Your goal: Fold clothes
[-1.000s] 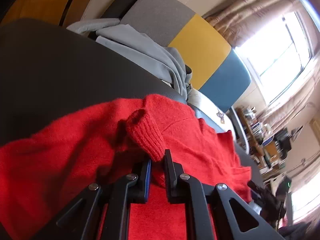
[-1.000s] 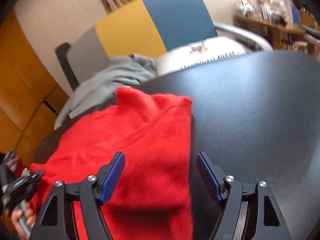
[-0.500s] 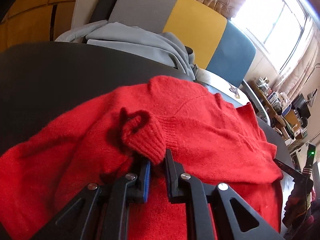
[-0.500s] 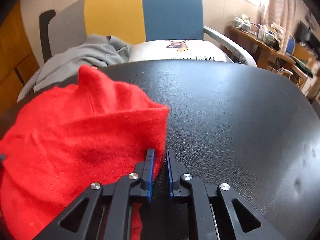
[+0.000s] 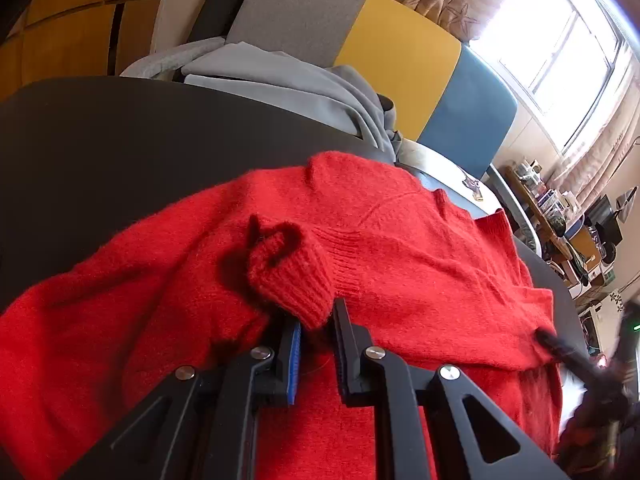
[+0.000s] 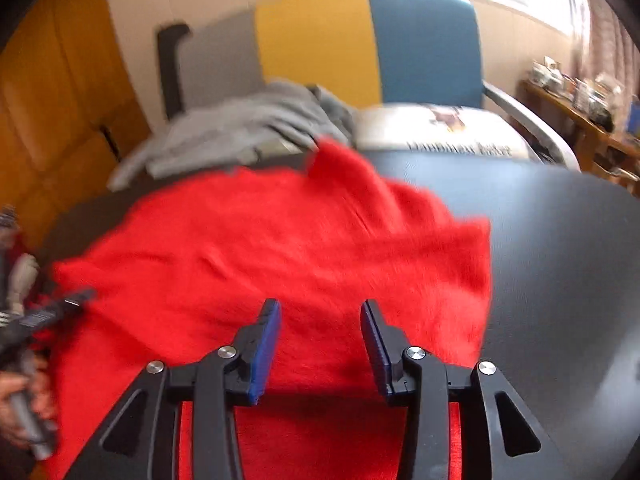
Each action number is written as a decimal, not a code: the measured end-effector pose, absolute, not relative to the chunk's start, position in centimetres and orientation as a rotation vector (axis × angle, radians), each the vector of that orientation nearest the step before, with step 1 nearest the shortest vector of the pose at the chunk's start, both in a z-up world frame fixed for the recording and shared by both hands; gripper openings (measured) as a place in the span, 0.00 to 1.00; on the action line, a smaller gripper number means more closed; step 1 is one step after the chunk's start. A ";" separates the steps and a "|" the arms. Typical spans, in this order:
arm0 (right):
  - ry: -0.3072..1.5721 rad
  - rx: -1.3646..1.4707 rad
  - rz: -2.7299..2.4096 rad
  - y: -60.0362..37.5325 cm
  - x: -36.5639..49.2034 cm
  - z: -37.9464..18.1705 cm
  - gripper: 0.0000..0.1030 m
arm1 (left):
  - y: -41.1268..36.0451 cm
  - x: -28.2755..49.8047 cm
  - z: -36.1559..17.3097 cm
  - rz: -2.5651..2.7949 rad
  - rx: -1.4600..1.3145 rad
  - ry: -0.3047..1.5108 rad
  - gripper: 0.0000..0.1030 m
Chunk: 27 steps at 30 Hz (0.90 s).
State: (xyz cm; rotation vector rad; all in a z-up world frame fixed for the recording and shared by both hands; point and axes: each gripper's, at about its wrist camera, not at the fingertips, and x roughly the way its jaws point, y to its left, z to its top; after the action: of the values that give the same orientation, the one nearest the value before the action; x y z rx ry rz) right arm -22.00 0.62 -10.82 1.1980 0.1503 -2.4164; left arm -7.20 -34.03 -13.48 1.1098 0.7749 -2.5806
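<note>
Red knit sweater [image 5: 400, 264] is spread over the black table [image 5: 120, 152], pretty much covering the near half of it, with bare tabletop off to its right in the right wrist view. Left gripper [image 5: 316, 320] has the ribbed cuff [image 5: 296, 280] of a sleeve between its fingers, bunched up on top of the sweater body; the jaws are easing open, though the cuff looks like it's still pinched. Right gripper [image 6: 320, 320] sits over the sweater's near edge with its blue pads [image 6: 266, 344] apart and opening, nothing caught between them, just red fabric lying underneath. That view is blurry. Beyond the sweater, past the table's far edge, there's a grey garment [image 5: 304, 84] heaped on a chair [image 5: 400, 60] with grey, yellow and blue back panels.
</note>
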 end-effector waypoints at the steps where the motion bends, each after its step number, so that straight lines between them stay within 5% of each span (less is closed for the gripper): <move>1: 0.117 1.173 -2.436 1.2 -21.8 -11.5 0.41 | -34.2 -7.1 -13.5 -2.586 1.115 0.782 0.14; 7: 0.221 1.157 -2.478 0.3 -21.8 -11.7 0.42 | -35.0 -2.1 -11.0 -2.640 1.059 0.902 0.15; 13: 0.250 1.164 -2.486 1.4 -22.8 -11.9 0.43 | -38.0 11.3 -11.0 -2.517 0.984 0.972 0.15; 19: 0.264 1.168 -2.513 2.4 -22.7 -11.8 0.48 | -41.1 21.1 -12.6 -2.277 0.945 0.912 0.21; 24: 0.313 1.156 -2.536 1.9 -22.4 -11.9 0.50 | -42.1 21.5 -11.9 -2.233 0.867 0.951 0.28; 27: 0.286 1.156 -2.534 2.1 -22.4 -11.9 0.50 | -41.4 18.6 -10.0 -2.274 0.867 0.829 0.38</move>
State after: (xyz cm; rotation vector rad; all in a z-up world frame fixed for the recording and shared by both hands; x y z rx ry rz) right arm -22.44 2.11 -11.91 1.1563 0.2863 -2.5339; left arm 18.64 -41.38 -9.97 0.8669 0.8290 -2.2744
